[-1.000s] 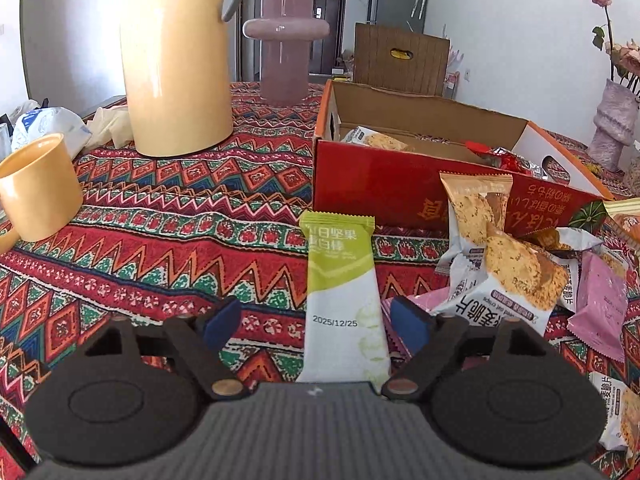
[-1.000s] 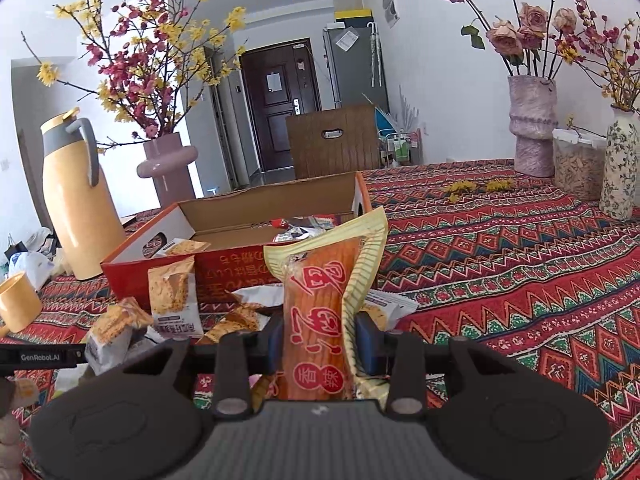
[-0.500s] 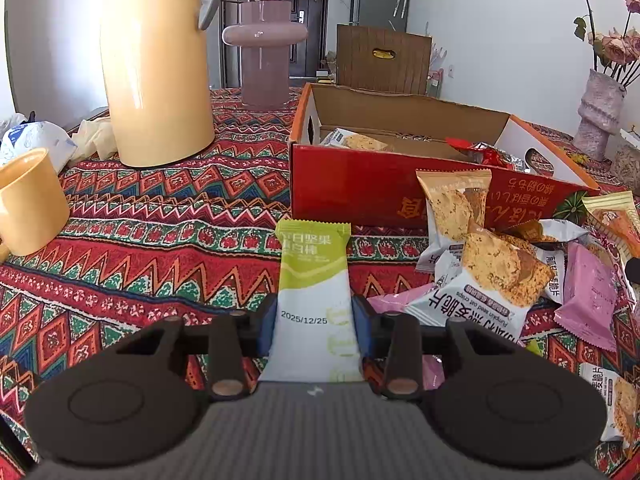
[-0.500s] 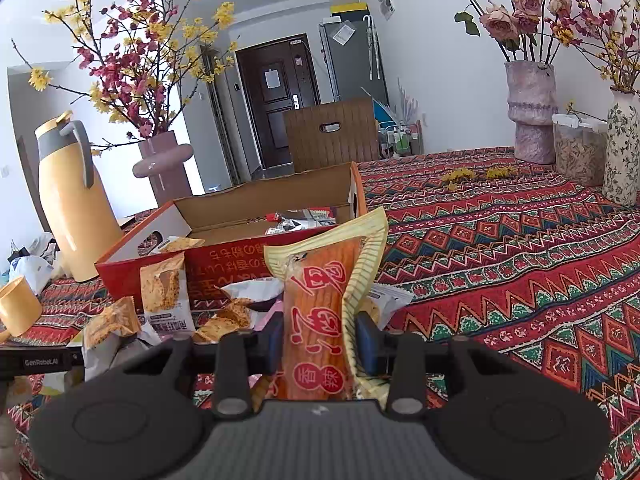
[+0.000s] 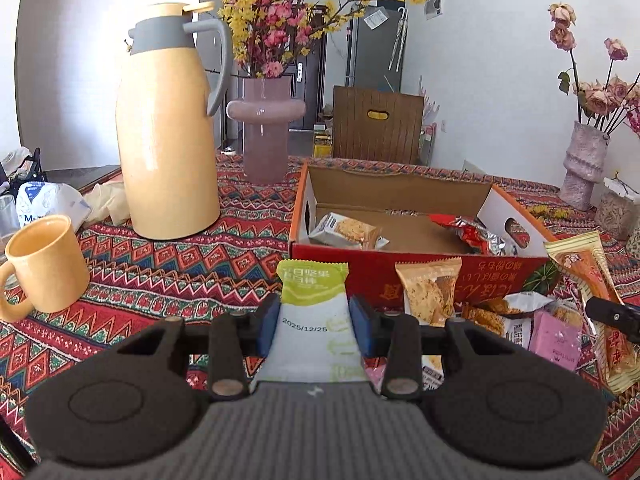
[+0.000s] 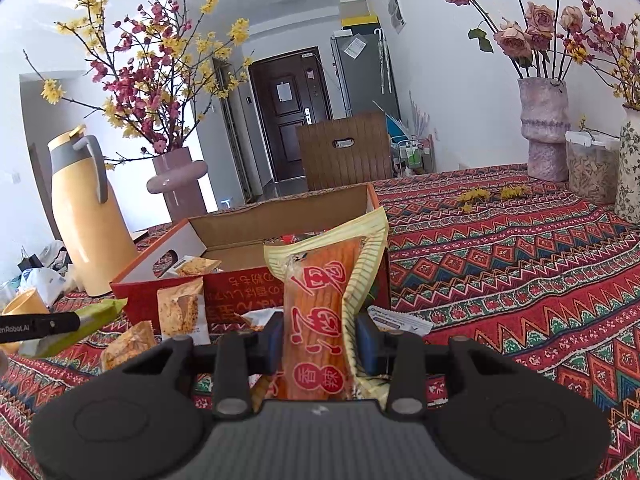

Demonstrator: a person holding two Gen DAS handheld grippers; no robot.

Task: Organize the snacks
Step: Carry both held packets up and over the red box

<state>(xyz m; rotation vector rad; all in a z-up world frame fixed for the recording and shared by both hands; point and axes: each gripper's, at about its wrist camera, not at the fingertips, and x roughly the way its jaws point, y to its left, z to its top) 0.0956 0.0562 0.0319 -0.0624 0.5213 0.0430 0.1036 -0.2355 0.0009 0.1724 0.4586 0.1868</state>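
The left gripper (image 5: 314,326) is clamped on a slim green-and-white snack bar packet (image 5: 313,312), its blue pads pressing both long edges. The packet stands upright between the fingers, lime green at the top with pale lettering, white lower down with the date 2025/12/25 printed across it. From the right wrist view the same packet (image 6: 80,322) shows at the left edge, lifted clear of the patterned red woven tablecloth (image 6: 520,280).

The right gripper (image 6: 318,338) is closed on a long orange snack packet with a pale yellow striped border (image 6: 320,308), marked with large red characters and a red round seal near the bottom; its top edge is crumpled and leans right. In the left wrist view this packet (image 5: 588,280) sits at the right edge.

Just beyond both packets lies an open red cardboard box with a brown inside (image 5: 400,200), holding a biscuit packet (image 5: 344,232) and a crinkled red-and-silver foil wrapper (image 5: 472,234). More biscuit packets (image 5: 430,292) and a pink sachet (image 5: 554,334) lie loose against the box's front wall. A tall yellow thermos jug with a grey handle (image 5: 168,140) and a yellow mug (image 5: 44,264) stand to the left.
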